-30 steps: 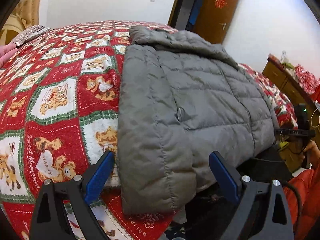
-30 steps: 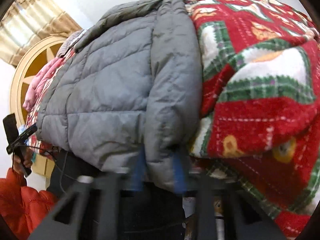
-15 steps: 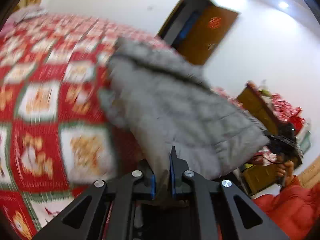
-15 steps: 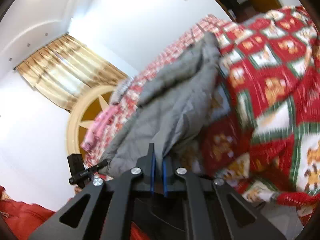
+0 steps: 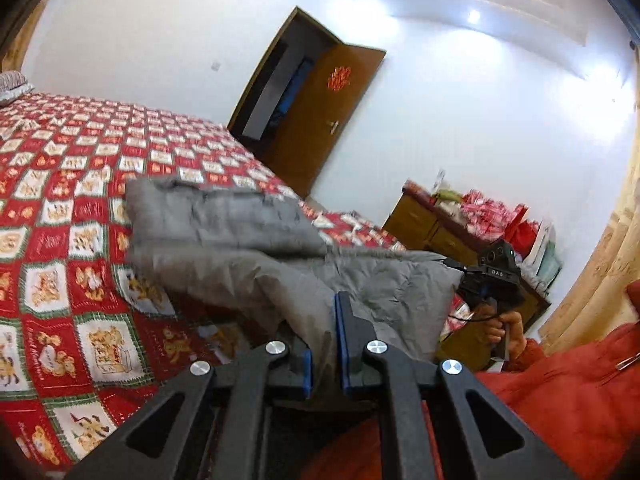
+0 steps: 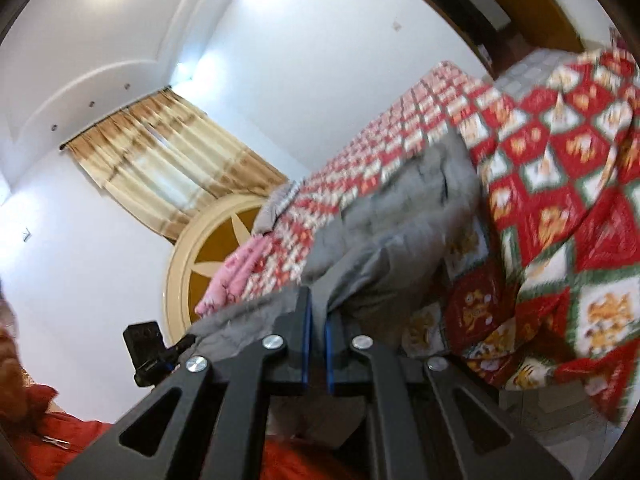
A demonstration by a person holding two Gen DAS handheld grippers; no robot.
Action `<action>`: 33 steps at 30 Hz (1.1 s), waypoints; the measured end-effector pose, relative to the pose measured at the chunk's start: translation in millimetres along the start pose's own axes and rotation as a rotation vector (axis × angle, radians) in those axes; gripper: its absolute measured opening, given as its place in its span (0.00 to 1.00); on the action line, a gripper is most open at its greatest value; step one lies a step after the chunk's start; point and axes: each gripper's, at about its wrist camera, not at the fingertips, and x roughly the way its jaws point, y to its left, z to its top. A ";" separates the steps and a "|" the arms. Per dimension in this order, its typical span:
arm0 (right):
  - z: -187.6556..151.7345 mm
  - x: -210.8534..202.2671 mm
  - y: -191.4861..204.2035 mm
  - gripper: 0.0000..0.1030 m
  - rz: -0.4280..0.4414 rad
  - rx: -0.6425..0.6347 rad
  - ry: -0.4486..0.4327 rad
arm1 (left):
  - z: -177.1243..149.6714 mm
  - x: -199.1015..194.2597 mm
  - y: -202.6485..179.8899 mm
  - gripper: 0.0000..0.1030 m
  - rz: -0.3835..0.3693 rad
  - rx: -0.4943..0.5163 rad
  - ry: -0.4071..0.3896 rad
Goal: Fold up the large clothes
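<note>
Grey jacket (image 5: 248, 240) in both clamped grippers

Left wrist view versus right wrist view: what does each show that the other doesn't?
Only the left wrist view shows the open brown door, the wooden dresser piled with red items, and the hand holding the right tongs.

Only the right wrist view shows the beige curtain, the round star-patterned headboard and the pink bedding.

Both show the grey quilted jacket lifted off the red patchwork bedspread, its hem pinched in closed tongs, the left tongs included.
</note>
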 end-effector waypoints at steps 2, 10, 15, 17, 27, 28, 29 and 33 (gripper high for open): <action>16.3 -9.9 10.1 0.08 -0.008 -0.020 -0.051 | 19.0 -11.0 -4.1 0.09 0.019 -0.018 -0.044; 133.7 40.9 -8.6 0.08 0.000 0.002 -0.187 | 124.9 13.6 67.2 0.11 0.164 -0.294 -0.148; 189.5 138.6 -57.2 0.08 -0.127 0.036 -0.116 | 162.5 98.3 147.8 0.11 0.360 -0.418 -0.056; 201.4 178.9 -86.4 0.08 -0.181 0.061 -0.094 | 165.8 137.0 183.2 0.11 0.429 -0.460 -0.018; 184.5 292.9 -211.0 0.12 -0.440 0.201 0.055 | 119.0 244.0 309.0 0.15 0.499 -0.742 0.195; 180.8 296.8 -218.2 0.12 -0.449 0.201 0.068 | 115.2 246.8 316.1 0.15 0.463 -0.771 0.200; 177.7 299.0 -223.9 0.11 -0.456 0.198 0.074 | 112.2 245.8 322.0 0.15 0.418 -0.804 0.194; 166.4 290.8 -247.2 0.10 -0.387 0.261 0.067 | 113.7 210.2 342.8 0.36 0.213 -0.926 0.086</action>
